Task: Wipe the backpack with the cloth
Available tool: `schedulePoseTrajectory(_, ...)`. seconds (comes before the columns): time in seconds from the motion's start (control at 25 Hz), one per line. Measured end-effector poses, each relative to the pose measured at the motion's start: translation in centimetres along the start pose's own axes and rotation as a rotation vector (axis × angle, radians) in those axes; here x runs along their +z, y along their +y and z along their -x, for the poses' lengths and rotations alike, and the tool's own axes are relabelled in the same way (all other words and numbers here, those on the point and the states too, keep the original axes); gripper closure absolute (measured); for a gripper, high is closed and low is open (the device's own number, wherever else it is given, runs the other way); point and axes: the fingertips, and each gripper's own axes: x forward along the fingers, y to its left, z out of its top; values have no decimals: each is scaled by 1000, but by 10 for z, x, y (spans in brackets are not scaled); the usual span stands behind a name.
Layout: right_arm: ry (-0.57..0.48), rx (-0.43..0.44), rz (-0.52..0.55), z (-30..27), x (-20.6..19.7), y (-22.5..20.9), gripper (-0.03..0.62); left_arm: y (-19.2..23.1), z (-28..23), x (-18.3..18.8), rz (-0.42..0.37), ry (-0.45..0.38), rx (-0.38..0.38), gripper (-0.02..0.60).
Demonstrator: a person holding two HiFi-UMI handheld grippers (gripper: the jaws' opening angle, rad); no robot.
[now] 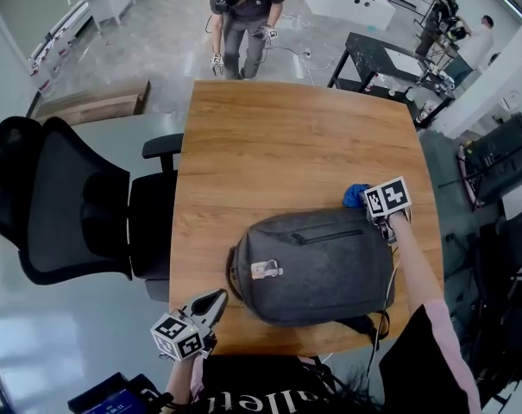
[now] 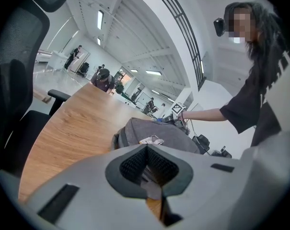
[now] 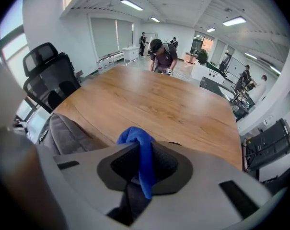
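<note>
Two grippers are flanking the grey backpack [image 1: 317, 266], which is lying at the near edge of the table [image 1: 278, 136]. The right gripper [image 3: 144, 164] is clamping the blue cloth [image 3: 137, 139] at the backpack's far right corner. The left gripper [image 2: 147, 164] is hovering at the near left, pinched closed and empty. The wipe appears to be just starting; the next move calls for dragging the cloth leftward across the fabric.

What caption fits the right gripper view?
Right gripper shut on blue cloth, grey backpack at left, wooden table ahead.
</note>
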Motion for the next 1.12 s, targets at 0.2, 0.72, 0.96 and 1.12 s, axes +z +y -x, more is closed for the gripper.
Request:
schedulePoseTrajectory(0.2,15,87,150,-7,25,56,530,8,3,4,5,-31,19,580)
schedulePoseTrajectory(0.72,-28,250,361,-20,83,231,530,23,36,9,13,-76,41,580)
schedulePoseTrajectory(0.96,-68,311,364,-15,93,280,530,26,48,13,3,-98,46,581)
schedulePoseTrajectory(1.12,-124,283,367,1,101,290,530,25,57,16,0,-104,50,581)
